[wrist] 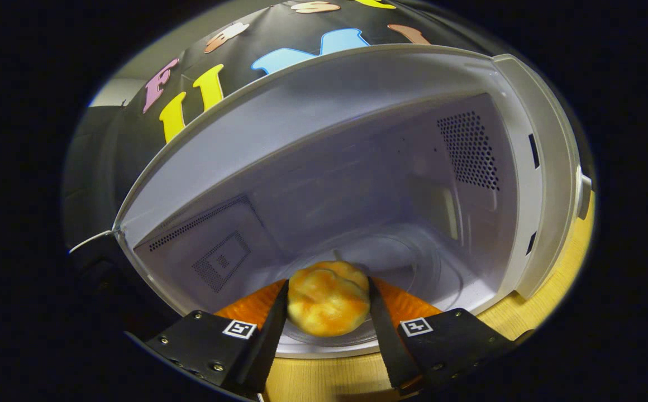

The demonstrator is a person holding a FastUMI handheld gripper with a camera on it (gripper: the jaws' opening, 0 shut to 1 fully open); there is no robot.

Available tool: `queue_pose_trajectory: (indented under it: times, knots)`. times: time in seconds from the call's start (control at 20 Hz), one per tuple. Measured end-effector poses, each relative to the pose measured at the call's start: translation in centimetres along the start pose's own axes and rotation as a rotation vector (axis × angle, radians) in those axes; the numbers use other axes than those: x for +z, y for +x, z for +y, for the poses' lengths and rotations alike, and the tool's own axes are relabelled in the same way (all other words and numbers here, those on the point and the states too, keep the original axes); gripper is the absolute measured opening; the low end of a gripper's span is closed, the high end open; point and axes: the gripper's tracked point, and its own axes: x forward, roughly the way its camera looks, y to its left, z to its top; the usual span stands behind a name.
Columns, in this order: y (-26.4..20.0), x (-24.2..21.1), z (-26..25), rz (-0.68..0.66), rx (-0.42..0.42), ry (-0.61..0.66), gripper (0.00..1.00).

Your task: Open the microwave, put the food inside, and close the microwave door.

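Observation:
A golden, orange-flecked bun (328, 298) is pinched between my two black fingers (271, 329), so my gripper (328, 304) is shut on it. The bun hangs at the mouth of the white microwave (357, 184), whose cavity gapes wide just ahead. Beyond the bun lies the round glass turntable (408, 257) on the cavity floor. The whole view is tilted, so the microwave leans. The open door (95, 268) shows as a dark edge at the cavity's left side.
Perforated vent panels (469, 151) sit on the cavity's walls. A wooden tabletop (324, 379) runs under the fingers and beside the microwave's right side. The booth's black cloth wall rises behind the microwave.

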Motion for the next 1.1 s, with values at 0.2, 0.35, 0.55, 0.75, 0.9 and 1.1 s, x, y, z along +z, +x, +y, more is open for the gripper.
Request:
queue_pose_trajectory:
  times: [0.2, 0.35, 0.55, 0.75, 0.9, 1.1]
  knots:
    - [0.3, -0.9, -0.2, 0.031, 0.005, 0.026, 0.97]
    - [-1.7, 1.3, -0.2, -0.036, -0.027, -0.063, 0.98]
    - [-8.3, 3.5, 4.1, -0.067, 0.121, -0.113, 0.98]
    - [-16.2, 5.1, 7.8, -0.113, 0.315, -0.152, 0.97]
    - [-21.4, 5.6, 9.4, -0.082, 0.425, -0.154, 0.97]
    - [-29.7, 8.1, 12.6, -0.160, 0.567, -0.188, 0.97]
